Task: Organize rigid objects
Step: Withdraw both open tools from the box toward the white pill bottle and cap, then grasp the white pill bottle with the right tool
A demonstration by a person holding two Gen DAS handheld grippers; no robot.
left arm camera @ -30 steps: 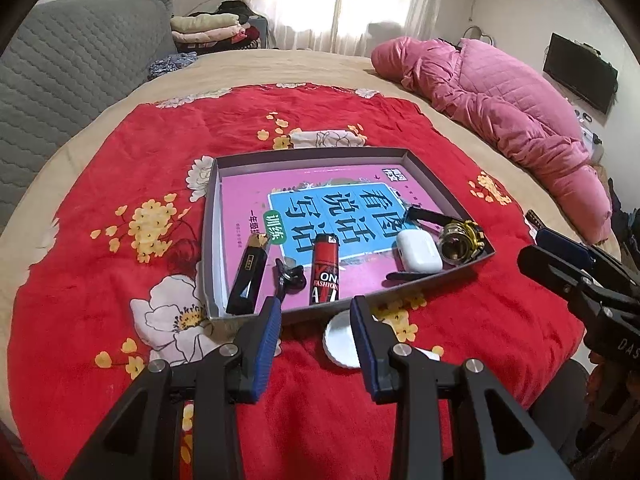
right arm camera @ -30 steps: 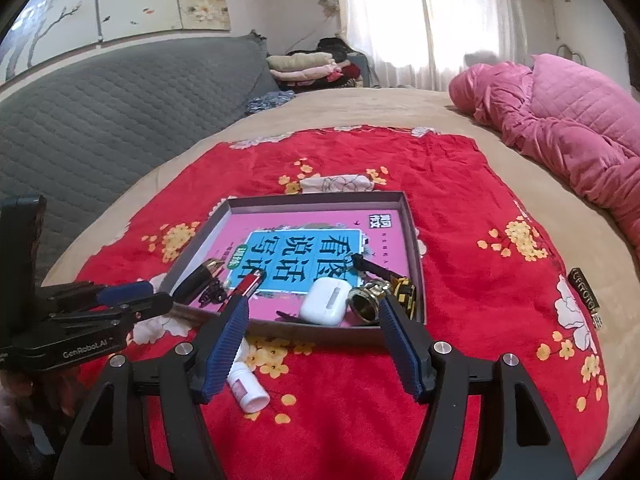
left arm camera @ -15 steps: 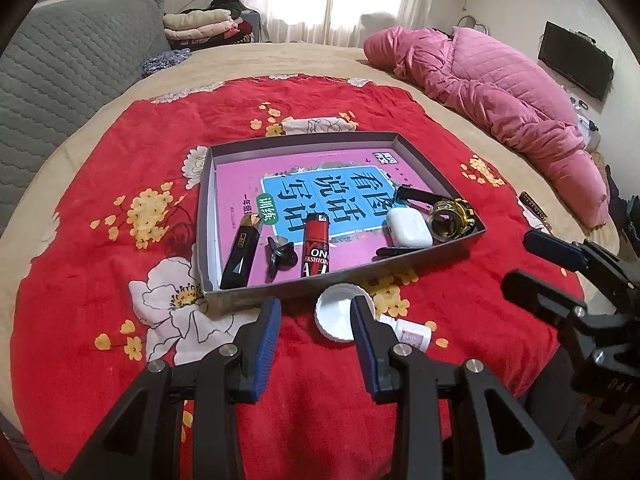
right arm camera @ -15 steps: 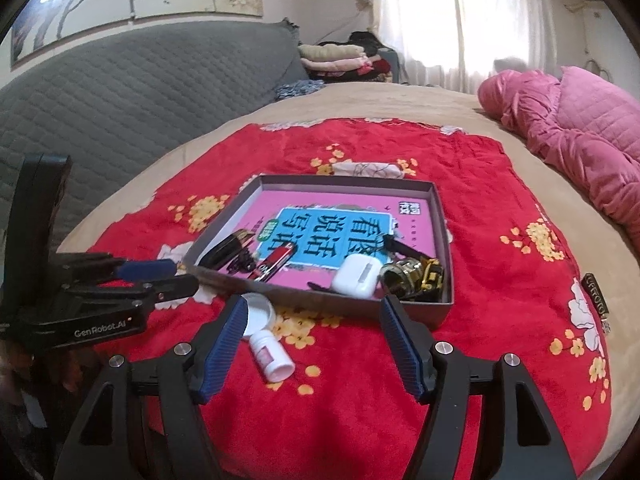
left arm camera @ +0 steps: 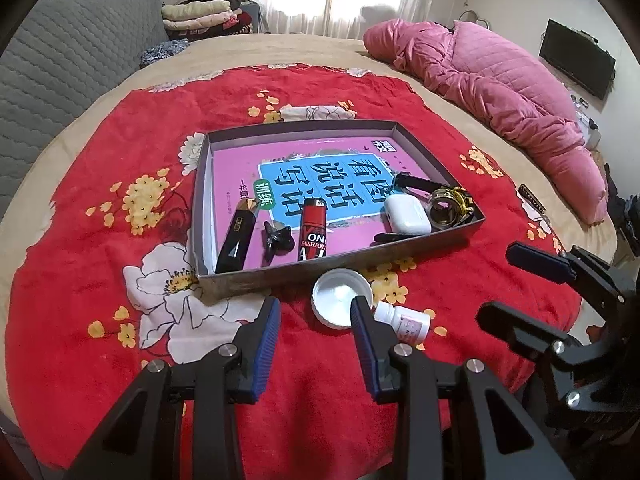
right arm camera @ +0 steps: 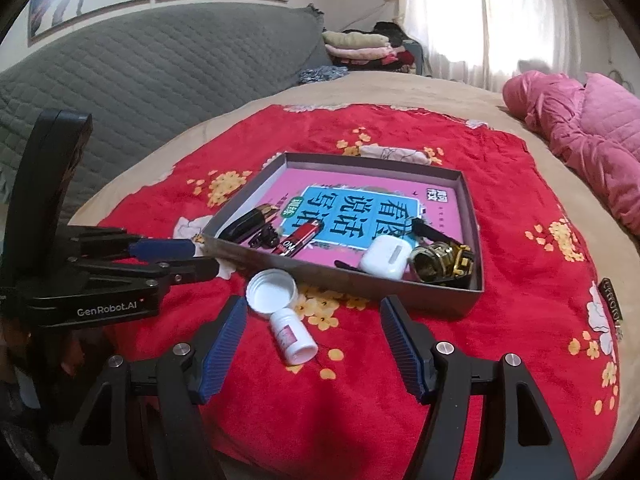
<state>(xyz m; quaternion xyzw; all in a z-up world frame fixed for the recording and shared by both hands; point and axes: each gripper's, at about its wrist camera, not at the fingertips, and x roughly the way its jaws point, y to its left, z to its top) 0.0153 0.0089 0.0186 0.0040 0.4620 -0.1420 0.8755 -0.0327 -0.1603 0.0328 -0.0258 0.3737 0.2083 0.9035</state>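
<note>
A grey tray lies on a red flowered blanket and holds a pink book, a black lighter, a red lighter, a black clip, a white earbud case and a gold watch. In front of the tray lie an upturned white cap and a small white bottle on its side. My left gripper is open, its tips just short of the cap. My right gripper stands wide open, the bottle between its fingers and untouched.
A pink quilt is bunched at the far right of the bed. A grey quilted headboard runs along the left. A small dark strip lies on the blanket right of the tray. Folded clothes are stacked at the back.
The right gripper has shifted and rolled, so the bottle now lies between its fingers. In the left wrist view the cap and bottle have come out from behind the fingers.
</note>
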